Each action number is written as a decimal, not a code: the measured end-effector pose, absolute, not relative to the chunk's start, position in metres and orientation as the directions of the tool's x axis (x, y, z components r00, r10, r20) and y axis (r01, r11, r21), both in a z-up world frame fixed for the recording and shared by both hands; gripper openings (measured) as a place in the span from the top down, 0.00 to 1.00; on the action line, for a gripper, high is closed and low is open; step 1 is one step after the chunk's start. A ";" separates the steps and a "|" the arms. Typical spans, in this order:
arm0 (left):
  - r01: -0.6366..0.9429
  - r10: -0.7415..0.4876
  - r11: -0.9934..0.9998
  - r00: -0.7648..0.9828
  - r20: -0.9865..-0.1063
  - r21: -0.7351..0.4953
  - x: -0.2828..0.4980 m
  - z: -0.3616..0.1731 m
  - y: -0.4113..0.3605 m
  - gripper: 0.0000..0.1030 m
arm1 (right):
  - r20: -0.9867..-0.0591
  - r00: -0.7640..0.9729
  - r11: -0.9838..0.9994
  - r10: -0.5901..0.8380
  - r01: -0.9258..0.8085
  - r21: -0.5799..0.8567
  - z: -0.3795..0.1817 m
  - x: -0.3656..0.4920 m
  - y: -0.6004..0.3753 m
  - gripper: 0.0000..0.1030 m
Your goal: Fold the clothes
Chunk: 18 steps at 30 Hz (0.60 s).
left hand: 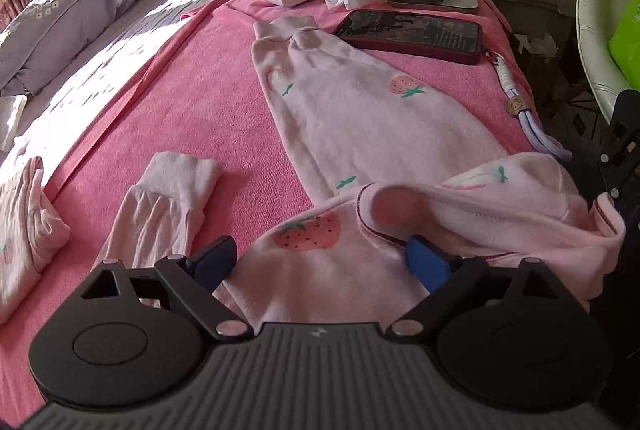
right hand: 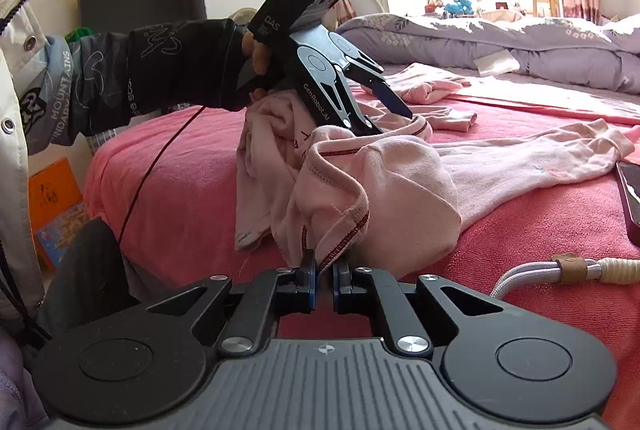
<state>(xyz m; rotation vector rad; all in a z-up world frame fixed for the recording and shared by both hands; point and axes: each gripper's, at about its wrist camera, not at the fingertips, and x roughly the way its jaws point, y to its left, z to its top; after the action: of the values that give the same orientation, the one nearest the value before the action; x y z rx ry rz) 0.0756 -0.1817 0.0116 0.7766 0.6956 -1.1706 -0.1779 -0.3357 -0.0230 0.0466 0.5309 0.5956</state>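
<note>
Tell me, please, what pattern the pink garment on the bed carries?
Strawberries on pale pink garment, clearest in the left wrist view.

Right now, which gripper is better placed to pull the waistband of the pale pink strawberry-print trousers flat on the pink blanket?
Probably right. The right gripper is already shut on the pale pink strawberry-print trousers at the stitched waistband edge. The left gripper is open over the fabric, gripping nothing.

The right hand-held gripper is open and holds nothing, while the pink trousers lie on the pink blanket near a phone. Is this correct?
Not quite. The right hand-held gripper is shut on the stitched waistband edge of the pink trousers, as the right wrist view shows. The rest is right: the trousers lie on the pink blanket near a phone.
</note>
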 end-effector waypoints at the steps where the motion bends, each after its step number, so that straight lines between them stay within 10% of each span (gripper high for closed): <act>1: 0.963 -0.539 0.186 0.267 -0.799 0.196 0.076 0.016 -0.182 0.07 | -0.463 0.698 0.831 0.547 -0.522 0.195 -0.023 -0.178 -0.336 0.92; 9: 0.975 -0.458 0.221 0.093 -0.884 -0.012 0.106 -0.007 -0.197 0.03 | -0.460 0.692 0.826 0.556 -0.522 0.214 -0.023 -0.182 -0.339 0.92; 16: 0.915 -0.466 0.339 0.366 -0.805 0.219 0.045 0.011 -0.178 0.81 | -0.414 0.734 0.842 0.539 -0.484 0.238 -0.016 -0.187 -0.349 0.91; 18: 0.869 -0.454 0.402 0.463 -0.762 0.288 0.030 0.017 -0.173 0.89 | -0.395 0.775 0.870 0.493 -0.441 0.221 -0.009 -0.188 -0.353 0.91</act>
<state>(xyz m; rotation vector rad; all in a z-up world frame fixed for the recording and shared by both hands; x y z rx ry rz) 0.0303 -0.1731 0.0170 0.7481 0.6470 -0.9132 -0.1880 -0.3527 -0.0091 0.1180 0.4597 0.5072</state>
